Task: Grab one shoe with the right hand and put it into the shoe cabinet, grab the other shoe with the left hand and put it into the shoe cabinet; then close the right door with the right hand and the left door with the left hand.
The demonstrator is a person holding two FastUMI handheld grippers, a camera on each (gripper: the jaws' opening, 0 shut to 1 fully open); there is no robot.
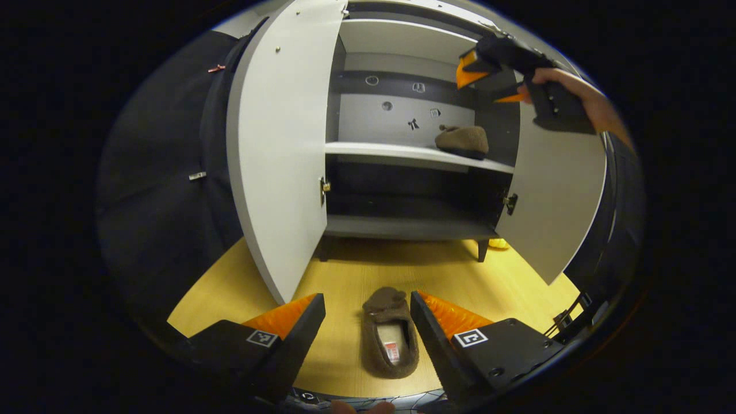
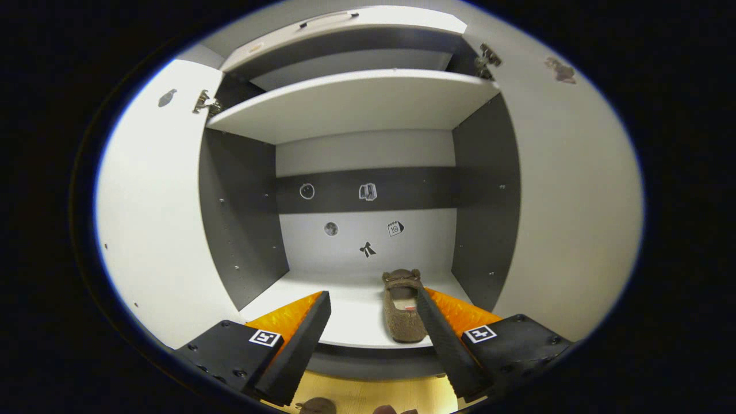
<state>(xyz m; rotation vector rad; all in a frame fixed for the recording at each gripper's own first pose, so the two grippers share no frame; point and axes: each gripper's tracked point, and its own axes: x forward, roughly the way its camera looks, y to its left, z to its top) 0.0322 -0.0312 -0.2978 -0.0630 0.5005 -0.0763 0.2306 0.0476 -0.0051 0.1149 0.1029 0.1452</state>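
Both tongs gape empty: left tongs over floor shoe, right tongs before shelved shoe

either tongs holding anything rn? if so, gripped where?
Nothing held. Left tongs open above the brown fuzzy slipper on the wooden floor. Right tongs open, apart from the matching slipper on the white shelf.

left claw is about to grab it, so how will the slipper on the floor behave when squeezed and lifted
The slipper looks fuzzy and soft-sided, so it will probably squash between the left claw fingers rather than resist. The nap should give grip, so slipping seems unlikely. It looks light, and lying flat on the floor it should not roll, though the heel may droop.
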